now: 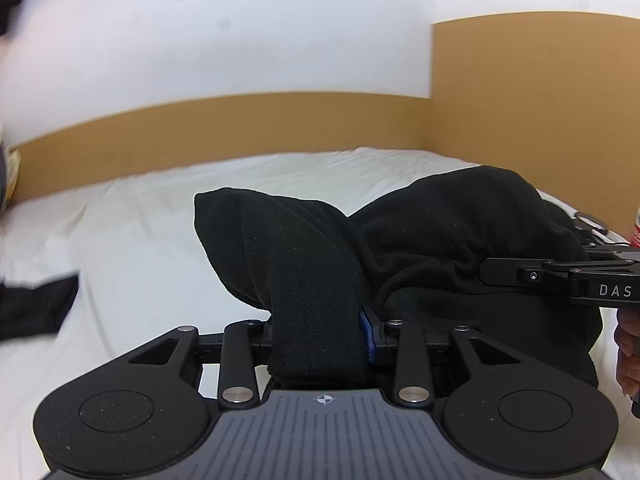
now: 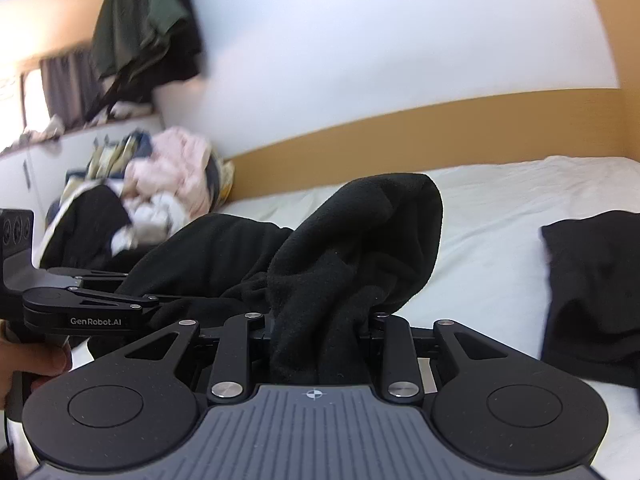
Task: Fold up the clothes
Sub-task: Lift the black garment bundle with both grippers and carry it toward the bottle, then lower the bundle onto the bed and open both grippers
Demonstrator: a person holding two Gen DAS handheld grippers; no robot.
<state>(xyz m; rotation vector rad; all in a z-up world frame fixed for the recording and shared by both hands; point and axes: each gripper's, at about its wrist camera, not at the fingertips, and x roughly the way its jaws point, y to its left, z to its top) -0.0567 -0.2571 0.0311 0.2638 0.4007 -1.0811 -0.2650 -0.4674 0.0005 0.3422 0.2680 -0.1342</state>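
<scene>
A black fleece garment (image 1: 460, 236) hangs bunched and creased just above the white bed (image 1: 140, 240), lifted in two peaks. The left gripper (image 1: 320, 340) clamps one thick fold; the right gripper (image 2: 320, 336) pinches another wad of it.

Left gripper (image 1: 320, 336) pads mostly buried in black fleece garment (image 1: 440, 240); one blue pad edge shows. Right gripper (image 2: 320, 332) pads fully covered by fleece. Dark cloth (image 1: 32, 308) at bed's (image 1: 140, 240) left edge blurred, cropped. Clothes pile (image 2: 160, 192) off bed's far-left corner blurred; items indistinguishable.
</scene>
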